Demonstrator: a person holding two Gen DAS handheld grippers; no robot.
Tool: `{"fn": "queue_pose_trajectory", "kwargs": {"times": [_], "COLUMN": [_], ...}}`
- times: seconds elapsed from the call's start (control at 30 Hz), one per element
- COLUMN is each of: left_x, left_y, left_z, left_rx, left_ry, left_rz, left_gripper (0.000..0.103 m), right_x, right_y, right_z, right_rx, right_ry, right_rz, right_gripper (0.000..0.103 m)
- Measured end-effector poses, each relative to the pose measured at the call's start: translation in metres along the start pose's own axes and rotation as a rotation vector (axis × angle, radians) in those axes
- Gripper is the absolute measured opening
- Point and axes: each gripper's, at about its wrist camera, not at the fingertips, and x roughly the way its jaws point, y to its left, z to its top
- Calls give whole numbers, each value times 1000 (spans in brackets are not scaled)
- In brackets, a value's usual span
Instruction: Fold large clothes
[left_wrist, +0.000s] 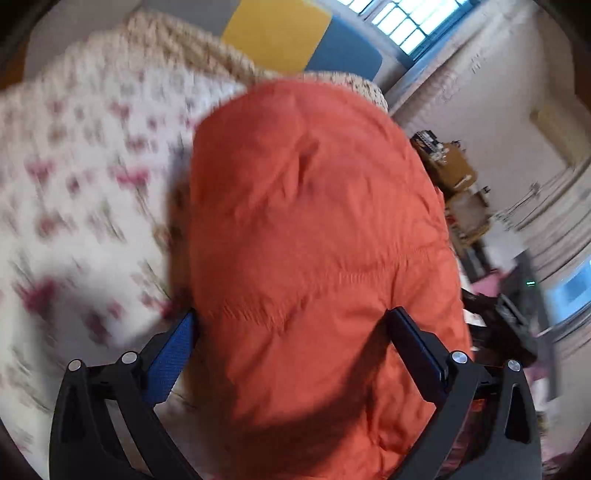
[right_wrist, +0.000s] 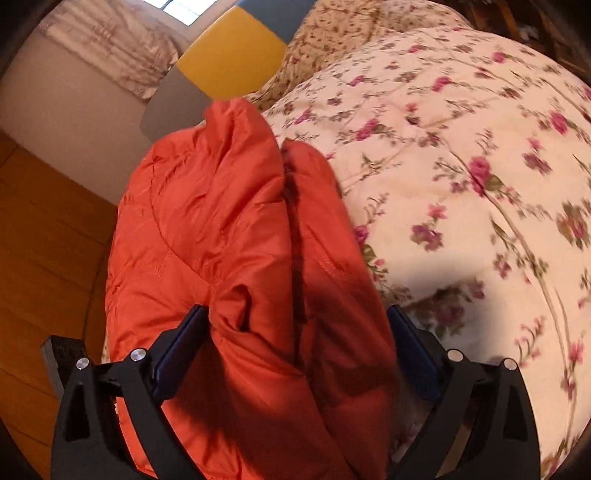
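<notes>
Both tongs stand wide apart over the orange jacket (right_wrist: 236, 236), which lies bunched on the flowered quilt (right_wrist: 461, 166) of the bed. From the right wrist, the right tongs (right_wrist: 295, 314) straddle a thick fold of the jacket; its fingers (right_wrist: 184, 339) sit at the sides of the padding, not squeezing it, so the cloth lies loose between them. From the left wrist, the left tongs (left_wrist: 291, 317) also straddle the jacket (left_wrist: 314, 229), the fabric bulging up between the blue-padded fingers (left_wrist: 173, 354) and past them; whether the pads press it I cannot tell. Beyond the jacket stands a yellow and blue headboard (right_wrist: 229, 62), and beside the jacket's left edge wooden floor (right_wrist: 44, 229) shows.
</notes>
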Motion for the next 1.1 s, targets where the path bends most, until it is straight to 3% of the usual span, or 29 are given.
{"fn": "queue_pose_trajectory", "kwargs": {"times": [0.07, 0.2, 0.27, 0.43, 0.57, 0.7, 0.87, 1.1], "left_x": [4, 8, 6, -11, -39, -75, -114, -139], "left_y": [-1, -15, -32, -58, -66, -63, -31, 45], "left_z": [-4, -7, -9, -12, -11, -8, -1, 6], "left_rx": [-9, 47, 133, 258, 337, 383, 352, 224], "left_ry": [15, 11, -4, -99, -191, -286, -374, -393], "left_rz": [-15, 25, 81, 171, 225, 272, 319, 400], "left_gripper": [100, 100, 91, 70, 61, 60, 59, 59], "right_x": [3, -1, -6, -12, -9, 5, 44, 130], "right_y": [1, 9, 18, 39, 63, 100, 157, 222], "right_z": [2, 5, 2, -7, -6, -3, -4, -16], "right_rx": [13, -1, -15, -33, -49, -83, -171, -206], "right_ry": [27, 21, -7, -63, -97, -120, -98, -27], "right_rz": [54, 97, 113, 168, 226, 291, 294, 261], "right_gripper": [79, 56, 51, 49, 49, 49, 49, 50]}}
